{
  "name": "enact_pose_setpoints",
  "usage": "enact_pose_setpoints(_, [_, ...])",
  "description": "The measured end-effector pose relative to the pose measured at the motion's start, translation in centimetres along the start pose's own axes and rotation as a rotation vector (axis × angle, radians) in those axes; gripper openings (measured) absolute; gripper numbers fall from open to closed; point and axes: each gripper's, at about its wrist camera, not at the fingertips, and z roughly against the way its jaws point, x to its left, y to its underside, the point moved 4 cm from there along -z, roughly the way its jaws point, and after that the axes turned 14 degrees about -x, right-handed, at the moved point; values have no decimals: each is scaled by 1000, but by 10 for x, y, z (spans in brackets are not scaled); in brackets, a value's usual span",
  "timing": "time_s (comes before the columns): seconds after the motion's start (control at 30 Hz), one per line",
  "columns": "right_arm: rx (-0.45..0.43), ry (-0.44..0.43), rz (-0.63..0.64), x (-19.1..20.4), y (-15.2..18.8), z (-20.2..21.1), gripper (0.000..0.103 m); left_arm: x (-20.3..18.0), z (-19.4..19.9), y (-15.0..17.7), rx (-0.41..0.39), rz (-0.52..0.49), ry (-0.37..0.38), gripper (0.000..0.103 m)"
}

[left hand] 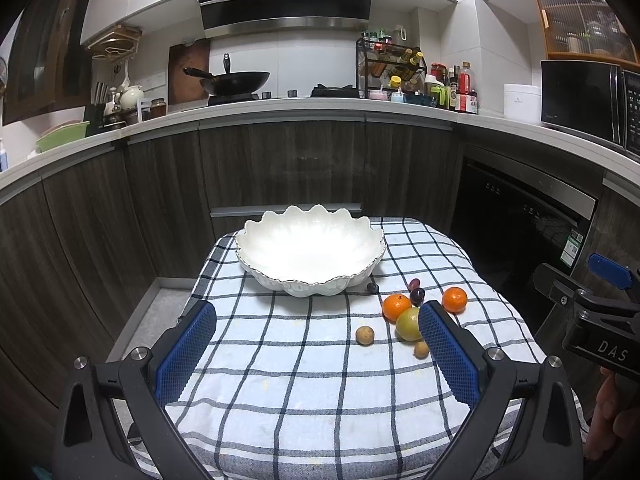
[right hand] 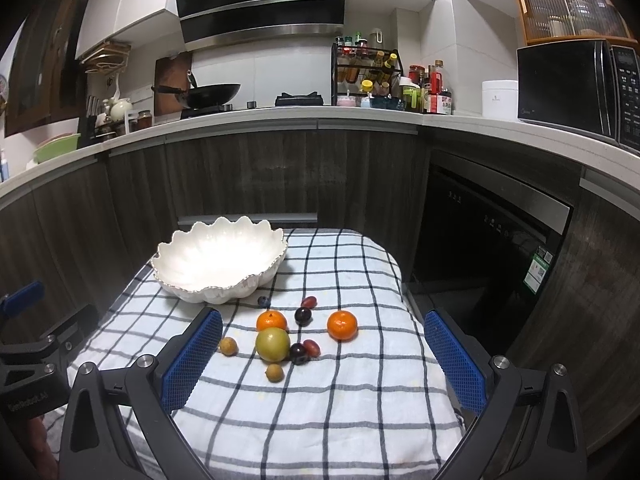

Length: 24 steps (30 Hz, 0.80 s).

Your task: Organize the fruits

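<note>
A white scalloped bowl [left hand: 312, 254] [right hand: 218, 260] stands empty at the far side of a checked cloth [left hand: 304, 392] [right hand: 320, 412]. To its right lie two oranges [right hand: 271, 321] [right hand: 342, 325], a green-yellow fruit [right hand: 273, 344], dark plums [right hand: 303, 315], red grapes [right hand: 311, 347], a blueberry [right hand: 263, 301] and two small brown longans [right hand: 228, 346] [right hand: 275, 372]. My left gripper [left hand: 316, 320] hovers open over the cloth, its right finger covering part of the green fruit [left hand: 407, 324]. My right gripper [right hand: 323, 322] is open too, with the fruit cluster beyond its fingers. Neither holds anything.
The small table stands in front of dark wood kitchen cabinets [right hand: 256, 176] and a built-in dishwasher [right hand: 488, 232] at the right. Above on the counter are a wok [left hand: 236, 80], a spice rack [left hand: 390, 68] and a microwave [right hand: 576, 88]. Floor shows left of the table.
</note>
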Motion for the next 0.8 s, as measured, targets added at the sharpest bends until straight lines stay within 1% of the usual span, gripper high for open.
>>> enact_pose_setpoints(0.8, [2, 0, 1, 0, -1, -1, 102, -1, 1, 0, 5, 0, 6, 103])
